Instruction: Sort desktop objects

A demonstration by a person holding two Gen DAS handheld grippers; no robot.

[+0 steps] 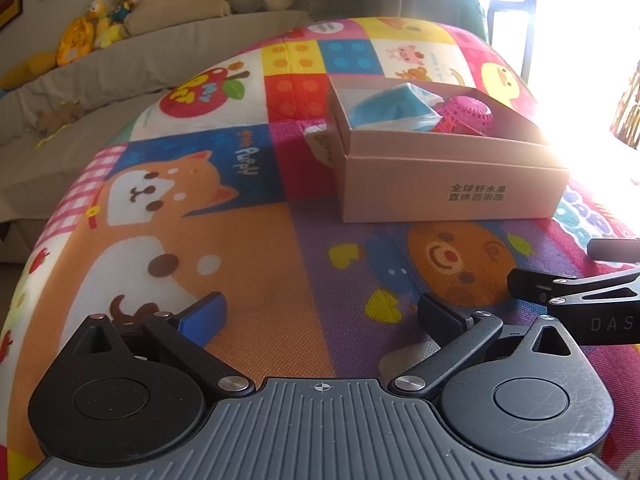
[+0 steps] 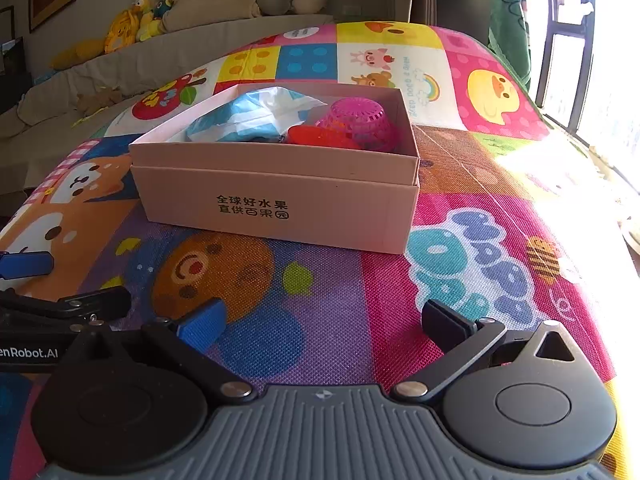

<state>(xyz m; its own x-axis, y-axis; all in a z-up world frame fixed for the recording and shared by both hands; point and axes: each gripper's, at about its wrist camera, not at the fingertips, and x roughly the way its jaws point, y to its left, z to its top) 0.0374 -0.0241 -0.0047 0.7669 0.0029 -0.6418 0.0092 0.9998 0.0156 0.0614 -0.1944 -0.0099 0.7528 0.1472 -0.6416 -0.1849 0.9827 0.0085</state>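
A pink cardboard box (image 1: 448,176) (image 2: 276,200) stands on a colourful cartoon play mat (image 1: 260,224) (image 2: 328,300). Inside it lie a blue-and-white tissue pack (image 1: 392,110) (image 2: 244,118), a pink mesh basket (image 1: 468,112) (image 2: 360,120) and a red item (image 2: 320,136). My left gripper (image 1: 320,312) hovers open and empty over the mat, short of the box. My right gripper (image 2: 324,320) is open and empty too, just in front of the box. Each gripper shows at the edge of the other's view, the right gripper (image 1: 576,292) and the left gripper (image 2: 60,304).
A grey sofa (image 1: 120,68) (image 2: 120,64) with plush toys (image 1: 100,20) (image 2: 152,12) and cushions runs along the far left. A bright window (image 1: 580,40) (image 2: 600,80) glares on the right. The mat's rounded edges drop away on both sides.
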